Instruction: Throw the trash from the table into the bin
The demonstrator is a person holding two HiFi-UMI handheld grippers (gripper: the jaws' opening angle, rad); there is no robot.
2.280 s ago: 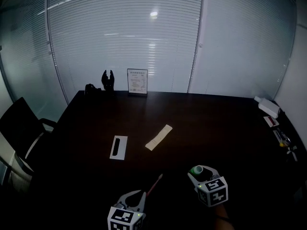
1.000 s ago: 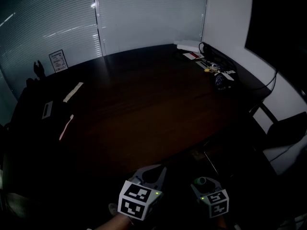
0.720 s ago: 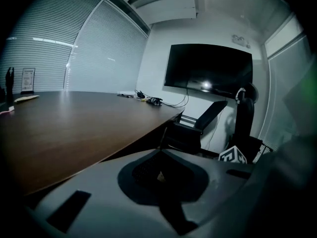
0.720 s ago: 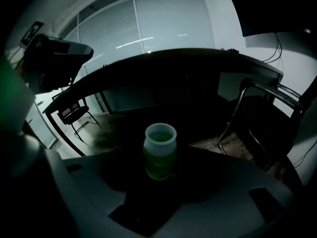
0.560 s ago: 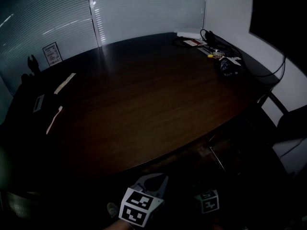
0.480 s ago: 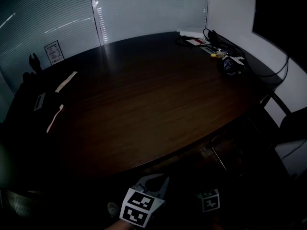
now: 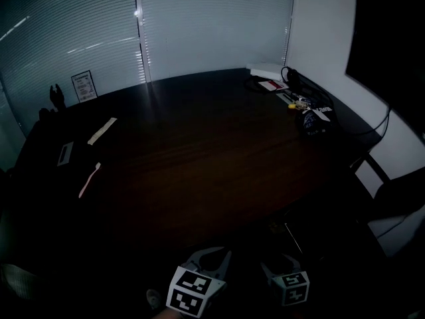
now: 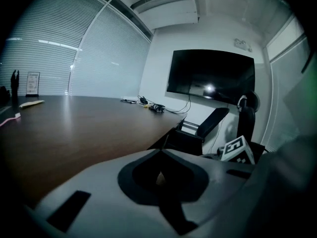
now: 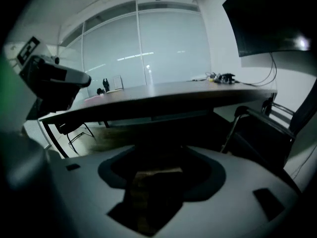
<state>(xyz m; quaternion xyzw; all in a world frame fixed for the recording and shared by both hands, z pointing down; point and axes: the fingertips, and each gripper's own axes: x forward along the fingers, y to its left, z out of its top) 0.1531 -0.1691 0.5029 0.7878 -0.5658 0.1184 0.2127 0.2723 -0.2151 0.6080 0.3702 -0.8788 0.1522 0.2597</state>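
Note:
Three bits of trash lie at the dark table's [image 7: 219, 158] left end: a tan paper strip [image 7: 101, 131], a white card with a black bar [image 7: 64, 153] and a pink stick [image 7: 89, 179]. Both grippers hang low at the near table edge, far from them. My left gripper [image 7: 222, 251] [image 8: 159, 151] is shut with nothing in it. My right gripper [image 7: 269, 266] [image 9: 158, 155] is open. Its jaws have just been opening, and only a dim brownish patch shows in the dark gap between them. No bin is visible.
Cables, a headset and small items [image 7: 307, 115] crowd the table's far right edge. A framed sign [image 7: 84, 85] stands at the back left. A black chair [image 7: 398, 198] [image 9: 260, 130] is on the right and a dark wall screen [image 8: 210, 78] hangs beyond.
Both grippers have sunk toward the bottom of the head view. The green thing that sat in the right gripper's jaws a second ago no longer shows.

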